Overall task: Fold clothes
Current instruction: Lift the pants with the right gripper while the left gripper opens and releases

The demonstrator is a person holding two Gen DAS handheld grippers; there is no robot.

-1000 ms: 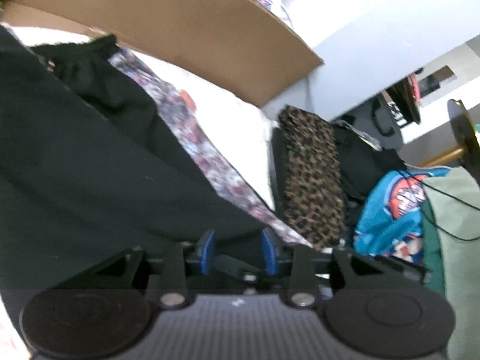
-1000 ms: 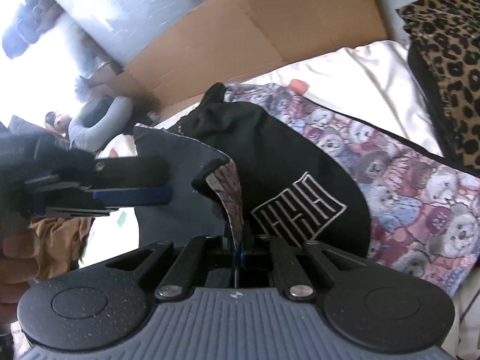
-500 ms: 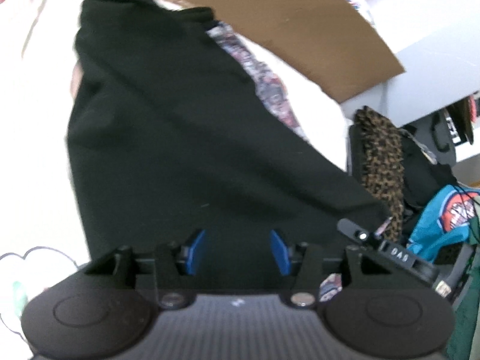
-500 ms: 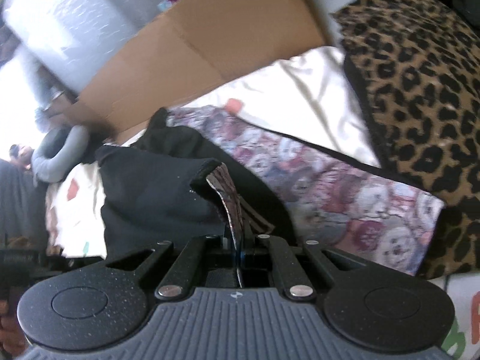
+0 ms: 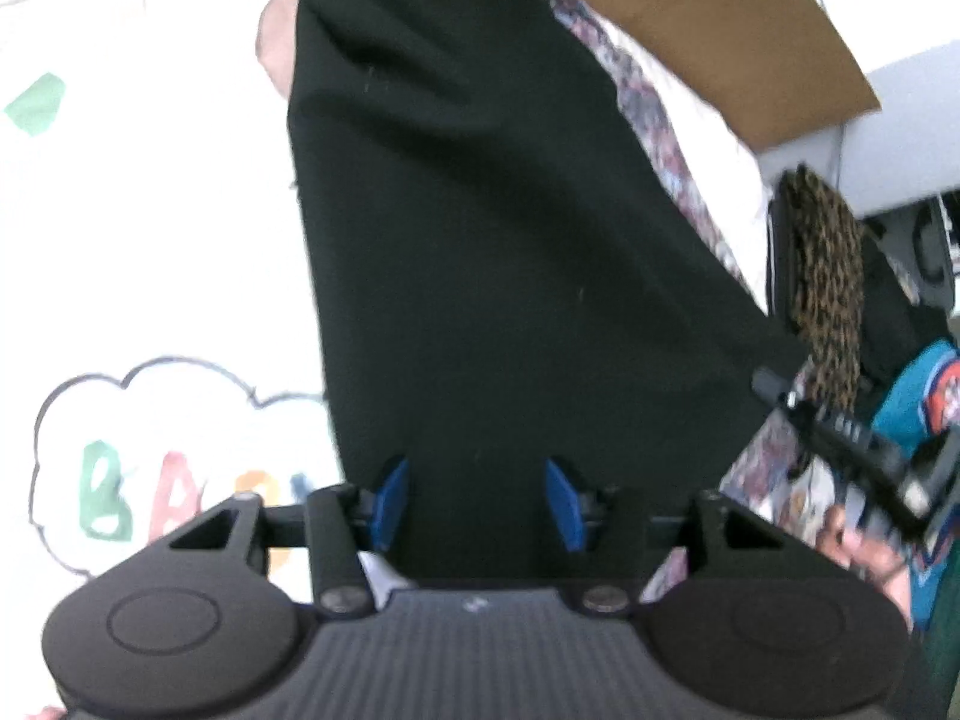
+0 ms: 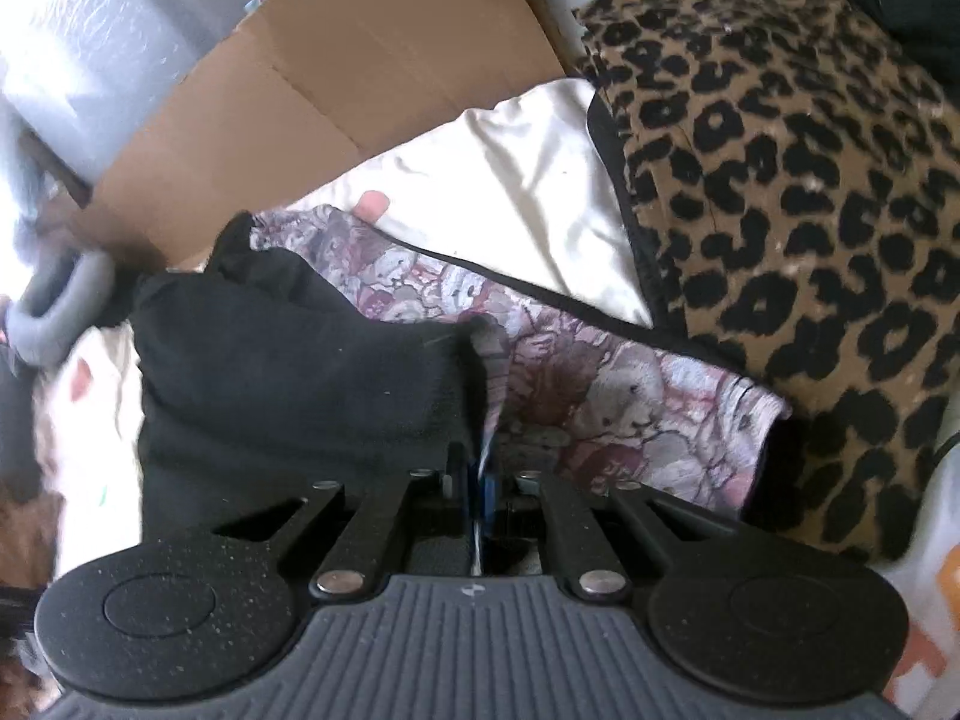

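Lying lengthwise away from the opening left hand-held gripper [image 5: 474, 504], the black garment [image 5: 510, 240] stays pinched by the right hand-held gripper [image 6: 477, 480].

We see a black garment [image 5: 510, 228] lying over a fabric printed with bears [image 6: 630, 396] in pink, grey and dark red. Beside it lies a cloth with leopard spots [image 6: 780, 180], black on brown, and a plain brown cardboard box [image 6: 360, 78]. The white sheet [image 5: 150, 240] carries green and pink letters inside a cloud outline.
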